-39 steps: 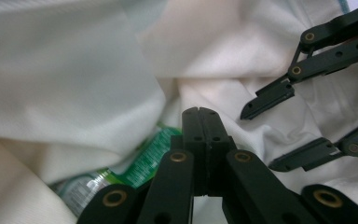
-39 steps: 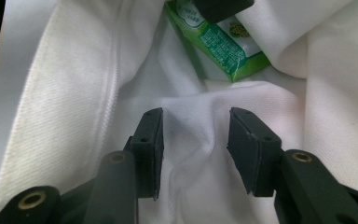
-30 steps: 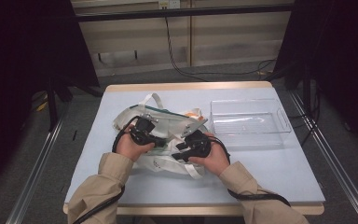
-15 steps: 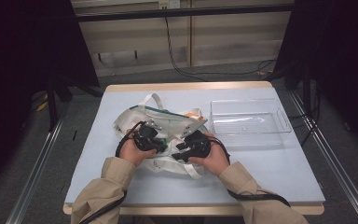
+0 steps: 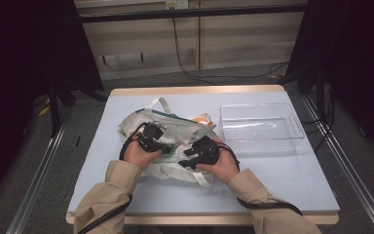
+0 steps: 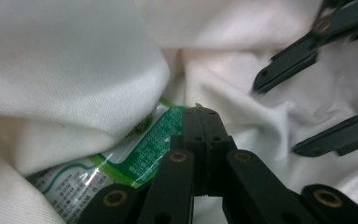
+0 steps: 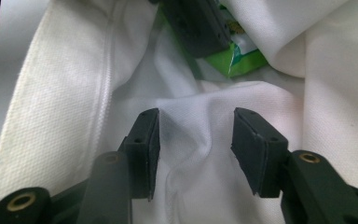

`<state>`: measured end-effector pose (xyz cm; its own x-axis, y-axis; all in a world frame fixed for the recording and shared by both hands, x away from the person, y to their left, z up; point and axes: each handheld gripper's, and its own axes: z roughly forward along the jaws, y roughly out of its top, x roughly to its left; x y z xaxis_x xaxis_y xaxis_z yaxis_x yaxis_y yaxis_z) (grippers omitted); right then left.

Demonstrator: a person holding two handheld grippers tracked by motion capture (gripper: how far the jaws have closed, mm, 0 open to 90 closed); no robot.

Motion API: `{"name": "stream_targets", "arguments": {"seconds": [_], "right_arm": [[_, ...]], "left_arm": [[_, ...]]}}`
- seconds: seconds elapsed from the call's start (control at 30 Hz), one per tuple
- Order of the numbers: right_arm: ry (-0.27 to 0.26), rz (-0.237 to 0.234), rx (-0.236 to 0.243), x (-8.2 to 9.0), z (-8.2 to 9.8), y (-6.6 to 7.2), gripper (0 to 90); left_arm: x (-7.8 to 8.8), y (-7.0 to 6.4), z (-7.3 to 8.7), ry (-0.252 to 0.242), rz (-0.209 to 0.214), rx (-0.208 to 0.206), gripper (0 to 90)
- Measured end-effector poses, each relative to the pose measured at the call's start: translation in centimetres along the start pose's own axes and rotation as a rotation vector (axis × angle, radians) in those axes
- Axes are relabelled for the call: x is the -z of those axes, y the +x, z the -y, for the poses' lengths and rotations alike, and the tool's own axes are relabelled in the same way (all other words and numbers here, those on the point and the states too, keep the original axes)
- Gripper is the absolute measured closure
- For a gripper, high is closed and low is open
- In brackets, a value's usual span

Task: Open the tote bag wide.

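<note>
**Left jaws clamp packet edge in bag, right jaws spread over fabric**

I see both grippers at the white cloth bag, which lies crumpled on the left-centre of the pale blue table, handles toward the far side. A clear plastic tray sits just right of the bag, apart from both hands.

Left gripper: jaws have just been closing and now meet. In the left gripper view the pads are pressed together on the edge of a green-and-white snack packet, with a sliver of green sticking out above the tips. The packet lies inside the bag, mostly tucked under a white fabric fold on its left. In the high view the left gripper sits at the left side of the bag opening, hand behind it at the near edge.

Right gripper: jaws have just been opening a little and stand apart, with bunched white bag fabric rising between them. I cannot tell if the pads press on it; they look clear of the cloth. In the right gripper view the packet's green corner shows farther in, beside the left gripper's black jaws. In the high view the right gripper sits just right of the left one, near the middle of the bag.

Something orange peeks out at the bag's far right; too small to tell what.
</note>
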<state>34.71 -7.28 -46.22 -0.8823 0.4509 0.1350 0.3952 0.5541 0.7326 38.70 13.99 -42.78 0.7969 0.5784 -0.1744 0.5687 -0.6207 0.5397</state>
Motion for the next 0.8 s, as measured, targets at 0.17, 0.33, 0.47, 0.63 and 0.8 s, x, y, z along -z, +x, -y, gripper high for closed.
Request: {"name": "stream_targets", "arguments": {"seconds": [0.17,0.33,0.47,0.63,0.8], "right_arm": [[0.006,-0.005,0.021,-0.2,-0.2,0.1,51.6],[0.011,-0.009,0.024,-0.3,-0.3,0.1,51.5],[-0.017,-0.001,0.007,0.3,-0.9,0.0,50.7],[-0.033,0.021,0.042,0.9,-2.1,-0.5,52.8],[-0.019,0.033,0.139,0.3,-4.0,-0.1,57.6]], "left_arm": [[1.6,0.2,-0.8,-0.063,0.013,0.028,90.0],[3.3,-0.1,-1.8,-0.143,0.057,0.084,90.0],[3.3,-0.2,-1.8,-0.147,0.033,0.063,90.0],[3.2,0.7,-0.2,-0.131,-0.022,0.065,90.0],[3.4,1.8,1.3,-0.126,-0.051,0.098,90.0]]}}
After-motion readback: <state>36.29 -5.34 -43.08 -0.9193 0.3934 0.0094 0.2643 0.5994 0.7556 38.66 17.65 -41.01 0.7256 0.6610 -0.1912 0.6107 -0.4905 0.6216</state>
